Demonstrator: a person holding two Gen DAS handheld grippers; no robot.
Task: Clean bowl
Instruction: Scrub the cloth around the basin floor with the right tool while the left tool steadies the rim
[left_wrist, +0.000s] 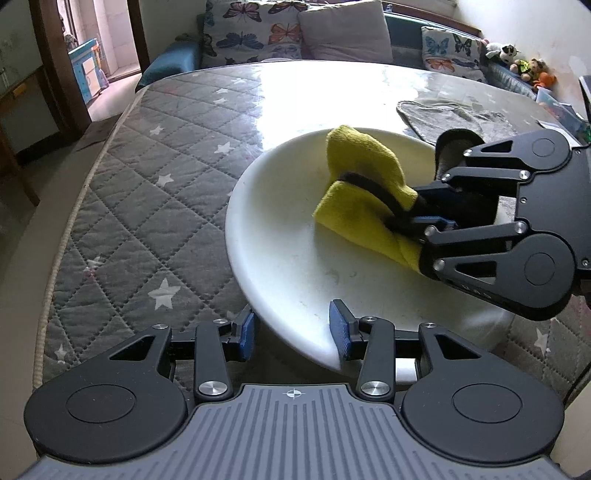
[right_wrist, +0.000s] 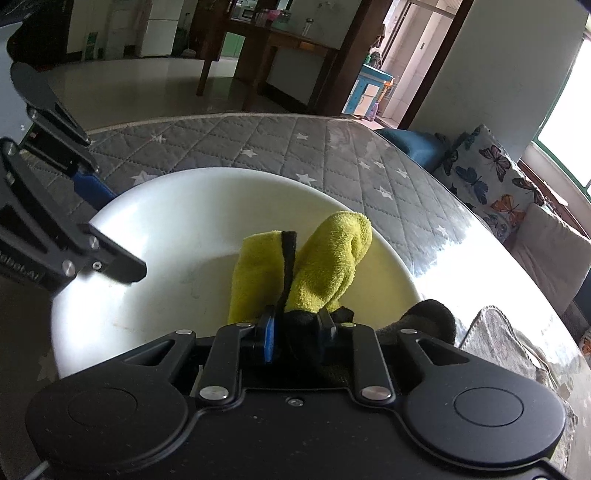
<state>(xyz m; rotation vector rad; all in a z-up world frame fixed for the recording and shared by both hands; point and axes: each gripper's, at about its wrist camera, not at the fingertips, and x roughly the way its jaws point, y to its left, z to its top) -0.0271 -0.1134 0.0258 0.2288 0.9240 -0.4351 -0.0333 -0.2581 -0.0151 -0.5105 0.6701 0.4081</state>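
Note:
A wide white bowl (left_wrist: 288, 266) (right_wrist: 166, 221) sits on the quilted grey table. Inside it lies a yellow cloth (left_wrist: 358, 166) (right_wrist: 332, 258) with a black trim strip. My right gripper (left_wrist: 417, 221) (right_wrist: 295, 325) reaches in from the right and is shut on the cloth's near end, pressing it against the bowl's inner wall. My left gripper (left_wrist: 293, 334) (right_wrist: 107, 229) is open and straddles the near rim. One blue pad (left_wrist: 245, 336) is outside the bowl and the other is over the inside. Faint smears show on the bowl's bottom.
A crumpled grey rag (left_wrist: 454, 118) (right_wrist: 498, 332) lies on the table behind the bowl, with a dark fuzzy item (left_wrist: 454, 144) beside the rim. The table's left edge (left_wrist: 74, 206) drops to the floor. A sofa with butterfly cushions (left_wrist: 255, 29) stands beyond.

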